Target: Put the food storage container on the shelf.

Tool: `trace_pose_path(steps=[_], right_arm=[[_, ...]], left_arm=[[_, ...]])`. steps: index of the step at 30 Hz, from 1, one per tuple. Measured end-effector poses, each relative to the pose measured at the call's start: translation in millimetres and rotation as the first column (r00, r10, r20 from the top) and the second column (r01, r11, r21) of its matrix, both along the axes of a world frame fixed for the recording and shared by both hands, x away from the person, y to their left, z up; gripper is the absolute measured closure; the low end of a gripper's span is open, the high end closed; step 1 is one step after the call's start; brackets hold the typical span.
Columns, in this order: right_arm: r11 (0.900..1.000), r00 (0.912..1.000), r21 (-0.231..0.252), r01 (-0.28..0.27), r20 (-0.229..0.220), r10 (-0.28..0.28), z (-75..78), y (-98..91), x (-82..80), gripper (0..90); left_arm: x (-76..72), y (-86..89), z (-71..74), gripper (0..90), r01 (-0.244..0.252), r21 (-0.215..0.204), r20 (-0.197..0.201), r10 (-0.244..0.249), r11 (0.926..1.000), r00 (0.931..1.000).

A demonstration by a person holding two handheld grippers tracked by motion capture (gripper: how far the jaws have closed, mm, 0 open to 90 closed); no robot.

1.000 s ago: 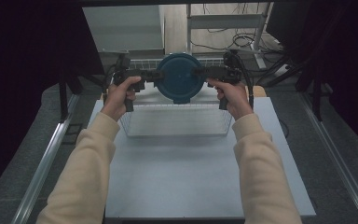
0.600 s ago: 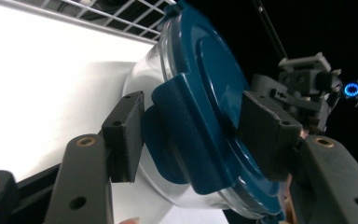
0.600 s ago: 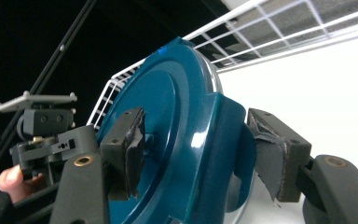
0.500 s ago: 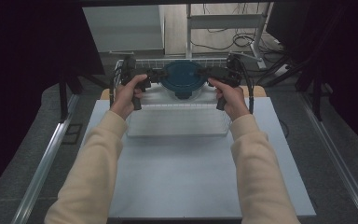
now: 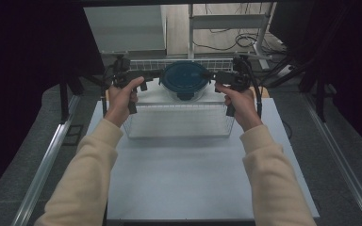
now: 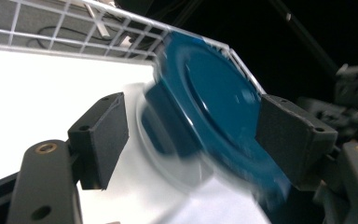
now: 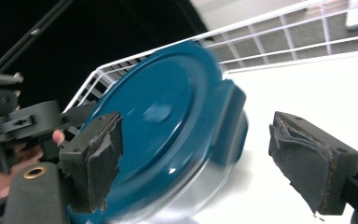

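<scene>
The round container (image 5: 185, 81) sits inside the wire basket (image 5: 179, 123), at its far end, midway between the two tools. It lies directly right of the left gripper (image 5: 152, 76) and directly left of the right gripper (image 5: 209, 75); neither hand is nearer. Both grippers have just been opening. In each gripper view the pads stand wide, with the container's lid edge between them but not pressed, so it appears released. The container has a dark teal lid (image 6: 214, 98) with side clasps over a clear body (image 7: 205, 186). It is blurred, so its tilt is uncertain.
</scene>
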State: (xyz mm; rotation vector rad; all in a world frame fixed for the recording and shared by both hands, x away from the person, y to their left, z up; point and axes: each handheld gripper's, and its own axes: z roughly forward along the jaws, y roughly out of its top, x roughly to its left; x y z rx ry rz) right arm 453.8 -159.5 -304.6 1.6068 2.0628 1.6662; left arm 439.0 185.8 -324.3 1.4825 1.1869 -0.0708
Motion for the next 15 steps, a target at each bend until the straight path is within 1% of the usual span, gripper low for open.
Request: trace_pose_path(steps=[1, 2, 3, 4, 5, 6, 7, 8, 11, 12, 13, 14, 15], right_arm=[[1.0000, 1.0000, 0.000, 0.000, 0.000, 0.000, 0.0, 0.0, 0.0, 17.0], [0.9997, 0.9996, -0.010, -0.021, 0.017, 0.021, 0.5, -1.7, -6.6, 16.6], [0.9987, 0.9985, -0.032, -0.040, 0.036, 0.041, 0.9, -3.6, -14.1, 16.2], [0.9934, 0.9939, -0.098, -0.060, 0.086, 0.068, 0.5, -7.7, -30.1, 15.9], [0.9895, 0.9915, -0.133, -0.056, 0.109, 0.071, -0.4, -10.2, -38.4, 16.0], [0.9852, 0.9880, -0.159, -0.063, 0.130, 0.084, -2.2, -13.4, -46.9, 16.3], [0.9852, 0.9880, -0.159, -0.063, 0.130, 0.084, -2.2, -13.4, -46.9, 16.3], [0.9794, 0.9805, -0.183, -0.086, 0.159, 0.115, -8.5, -20.9, -63.8, 17.4], [0.9722, 0.9705, -0.204, -0.115, 0.186, 0.154, -24.1, -34.0, -88.8, 18.5], [0.9703, 0.9683, -0.213, -0.114, 0.194, 0.157, -30.7, -38.7, -96.4, 18.8], [0.9690, 0.9678, -0.222, -0.107, 0.200, 0.153, -38.2, -43.2, -103.5, 19.1], [0.9679, 0.9679, -0.229, -0.103, 0.201, 0.151, -46.6, -47.5, -110.1, 19.4], [0.9667, 0.9686, -0.233, -0.105, 0.196, 0.153, -55.4, -51.5, -115.8, 19.5]], left_arm=[[0.0, 0.0, 0.0, 23.8, 0.000, 0.000, 0.000, 0.000, 1.0000, 1.0000], [-7.4, 0.9, -0.2, 23.8, 0.014, 0.005, 0.008, -0.014, 0.9999, 0.9999], [-15.3, 1.4, -1.0, 23.5, 0.024, 0.008, 0.016, -0.024, 0.9997, 0.9996], [-31.4, 3.1, -4.0, 22.9, 0.040, 0.036, 0.034, -0.041, 0.9986, 0.9986], [-39.7, 3.8, -6.4, 22.8, 0.045, 0.051, 0.039, -0.047, 0.9977, 0.9981], [-47.9, 4.6, -9.4, 22.7, 0.056, 0.064, 0.044, -0.059, 0.9964, 0.9973], [-47.9, 4.6, -9.4, 22.4, 0.056, 0.064, 0.044, -0.059, 0.9964, 0.9973], [-65.1, 5.9, -17.1, 22.4, 0.076, 0.083, 0.057, -0.081, 0.9936, 0.9951], [-91.3, 7.6, -33.3, 21.9, 0.100, 0.129, 0.080, -0.111, 0.9867, 0.9906], [-99.1, 8.4, -40.4, 21.8, 0.107, 0.147, 0.082, -0.120, 0.9834, 0.9894], [-106.4, 9.2, -48.2, 21.8, 0.115, 0.154, 0.075, -0.127, 0.9814, 0.9890], [-113.2, 9.8, -56.5, 21.7, 0.118, 0.162, 0.070, -0.131, 0.9797, 0.9889], [-119.5, 10.1, -64.9, 21.7, 0.120, 0.180, 0.065, -0.133, 0.9764, 0.9889]])
